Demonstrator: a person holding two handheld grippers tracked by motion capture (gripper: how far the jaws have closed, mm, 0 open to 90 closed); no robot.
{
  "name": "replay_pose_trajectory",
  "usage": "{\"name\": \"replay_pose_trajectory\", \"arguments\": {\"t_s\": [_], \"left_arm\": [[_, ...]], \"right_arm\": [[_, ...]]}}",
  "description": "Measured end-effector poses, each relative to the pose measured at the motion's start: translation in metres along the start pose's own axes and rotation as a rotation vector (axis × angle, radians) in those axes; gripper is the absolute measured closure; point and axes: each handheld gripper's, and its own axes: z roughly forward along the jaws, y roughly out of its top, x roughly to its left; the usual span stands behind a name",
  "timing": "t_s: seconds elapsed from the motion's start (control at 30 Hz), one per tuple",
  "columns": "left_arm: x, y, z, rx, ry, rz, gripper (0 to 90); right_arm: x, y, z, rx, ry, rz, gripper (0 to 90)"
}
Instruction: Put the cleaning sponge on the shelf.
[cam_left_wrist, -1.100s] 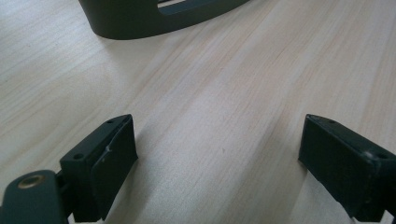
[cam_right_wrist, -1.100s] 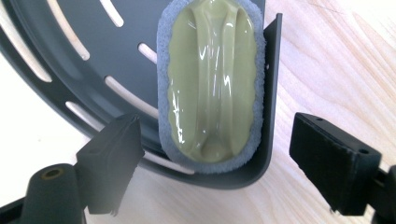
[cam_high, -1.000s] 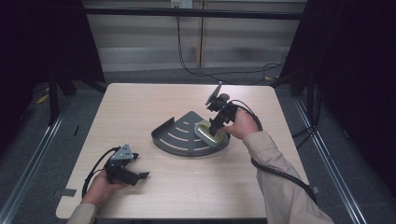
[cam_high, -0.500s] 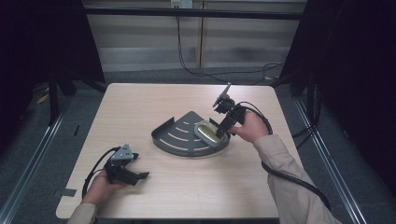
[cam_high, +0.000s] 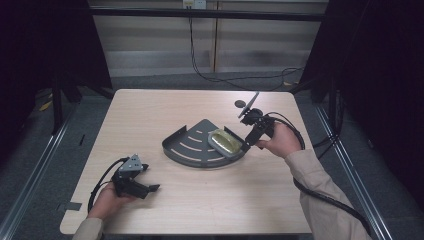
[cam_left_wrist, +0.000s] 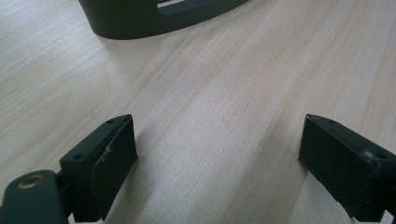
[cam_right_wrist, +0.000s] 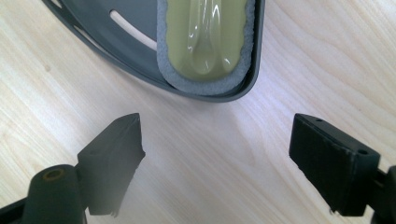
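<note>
Dark curtains are hemming in a pale wooden table (cam_high: 150, 120). From the high view, a grey fan-shaped tray (cam_high: 192, 145) is lying mid-table with a yellow sponge (cam_high: 226, 141) sitting at its right edge; the right gripper (cam_high: 246, 145) is hovering just beside it, while the left gripper (cam_high: 150, 189) is resting near the front-left corner, well apart.

Along the left gripper view, its jaws are standing wide, gripping nothing, facing the tray (cam_left_wrist: 154, 18).

Along the right gripper view, jaws are spread wide and empty, just short of the sponge (cam_right_wrist: 208, 37). It is probably light, soft and squashy; pinching across its foam edge looks safest.
</note>
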Motion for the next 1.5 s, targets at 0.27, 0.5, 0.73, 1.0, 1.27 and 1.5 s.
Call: {"name": "replay_pose_trajectory", "arguments": {"t_s": [0.27,0.5,0.73,1.0,1.27,1.5], "left_arm": [[0.000,0.000,0.000,0.001,-0.001,-0.001,10.7],[0.000,0.000,0.000,-0.001,-0.004,-0.002,10.6],[0.000,0.000,0.000,0.000,-0.002,-0.002,10.7],[0.000,0.000,0.000,0.000,0.000,0.001,10.7],[0.000,0.000,0.000,0.001,0.003,0.004,10.7],[0.000,0.000,0.000,0.001,0.001,0.003,10.6]], "right_arm": [[0.005,-0.011,0.004,0.011,0.000,-0.042,17.1],[0.010,-0.020,0.010,0.030,-0.004,-0.063,17.3],[0.012,-0.034,0.014,0.010,0.006,-0.076,17.7],[0.013,-0.053,0.021,0.009,0.002,-0.077,18.1],[0.015,-0.072,0.029,-0.013,0.010,-0.074,18.0],[0.013,-0.087,0.037,-0.026,0.008,-0.060,17.9]]}}
